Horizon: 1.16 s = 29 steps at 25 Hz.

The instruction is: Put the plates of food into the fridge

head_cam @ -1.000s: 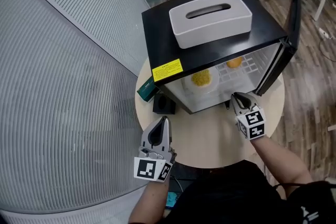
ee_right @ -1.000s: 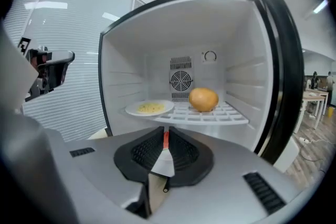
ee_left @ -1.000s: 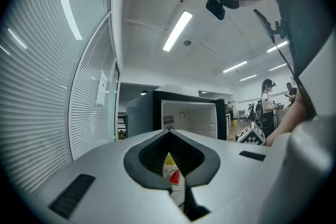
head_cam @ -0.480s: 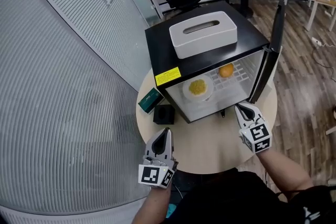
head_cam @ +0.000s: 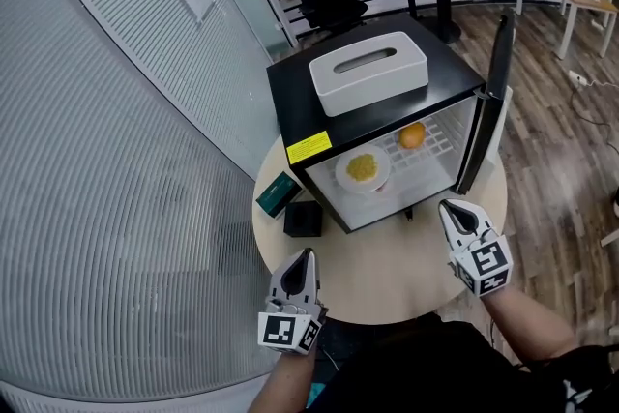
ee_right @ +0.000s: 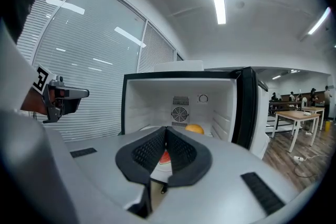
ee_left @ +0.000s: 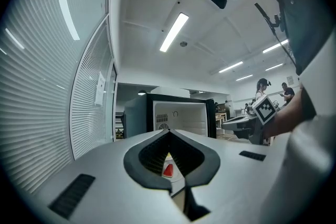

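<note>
Change vs a second ago: right gripper [head_cam: 451, 210] has backed off from the fridge [head_cam: 295, 102] mouth, now near the 5 o'clock edge of the round table [head_cam: 387, 276], apart from the fridge. Its claw is clenched, nothing in it. Left gripper [head_cam: 307, 256] hardly shifted, sits at the table's 7 o'clock edge, also clenched and empty

Where the task items are: white plate [head_cam: 343, 177] with yellow food [head_cam: 363, 167] is inside the fridge on the wire shelf [head_cam: 440, 150], front-left. An orange round item [head_cam: 412, 135] sits at its 2 o'clock, further in; can't tell if it has its own plate. The gripper views show something red low in the fridge; can't make it out

My read: placement is done and the hands are retreating. I see no plate left out on the table. Door [head_cam: 488, 102] is wide open at the fridge's 3 o'clock side, so closing it looks like the remaining step

Counts:
- fridge: 1, door open
- plates clearly visible: 1
- orange item: 1
- tissue box [head_cam: 368, 73] on the fridge top: 1
- small boxes on the table at the fridge's 8 o'clock: 2, a green box [head_cam: 278, 195] and a black box [head_cam: 303, 220]
- grippers: 2, both closed
</note>
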{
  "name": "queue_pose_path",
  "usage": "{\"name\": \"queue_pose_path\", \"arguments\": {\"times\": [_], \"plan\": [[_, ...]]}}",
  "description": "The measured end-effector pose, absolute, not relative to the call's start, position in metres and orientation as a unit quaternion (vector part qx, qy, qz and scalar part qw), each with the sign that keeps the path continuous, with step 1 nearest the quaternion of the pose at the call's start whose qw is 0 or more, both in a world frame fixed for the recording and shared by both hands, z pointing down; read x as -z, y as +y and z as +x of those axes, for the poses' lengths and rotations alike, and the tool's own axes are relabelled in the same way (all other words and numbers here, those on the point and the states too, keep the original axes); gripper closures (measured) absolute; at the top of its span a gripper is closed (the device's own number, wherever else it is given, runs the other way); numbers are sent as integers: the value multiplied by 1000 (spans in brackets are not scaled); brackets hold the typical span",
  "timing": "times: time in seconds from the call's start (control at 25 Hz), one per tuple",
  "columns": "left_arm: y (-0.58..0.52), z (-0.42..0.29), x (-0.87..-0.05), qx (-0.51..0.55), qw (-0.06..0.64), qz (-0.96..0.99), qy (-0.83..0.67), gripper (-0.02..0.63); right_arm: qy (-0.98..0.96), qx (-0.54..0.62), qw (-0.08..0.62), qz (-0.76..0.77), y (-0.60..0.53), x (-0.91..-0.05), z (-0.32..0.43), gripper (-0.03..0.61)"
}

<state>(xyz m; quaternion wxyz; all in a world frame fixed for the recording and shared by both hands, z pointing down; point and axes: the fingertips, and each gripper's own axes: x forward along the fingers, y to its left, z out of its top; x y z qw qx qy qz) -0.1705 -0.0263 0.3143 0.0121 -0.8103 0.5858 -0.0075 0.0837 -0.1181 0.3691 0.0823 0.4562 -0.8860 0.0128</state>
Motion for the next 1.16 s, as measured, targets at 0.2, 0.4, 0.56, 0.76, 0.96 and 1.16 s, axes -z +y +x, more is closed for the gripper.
{"name": "queue_pose_path", "arguments": {"times": [0.2, 0.4, 0.56, 0.76, 0.96, 1.16], "plan": [[-21, -170, -318, 10, 10, -812, 583, 607, -885, -11, 100, 455, -112, -380, 85, 572], [-21, -167, -319, 11, 8, -817, 577, 607, -881, -11, 98, 462, -107, -382, 86, 572], [-23, -161, -315, 6, 14, -823, 568, 607, -883, -7, 93, 460, -103, -376, 82, 572], [-18, -156, -313, -4, 16, -828, 561, 607, -888, -2, 97, 449, -97, -376, 66, 572], [-6, -148, -306, -9, 23, -839, 544, 607, -890, 5, 98, 445, -87, -375, 49, 572], [11, -150, -302, -14, 29, -844, 535, 607, -894, 1, 98, 437, -68, -373, 32, 572]]}}
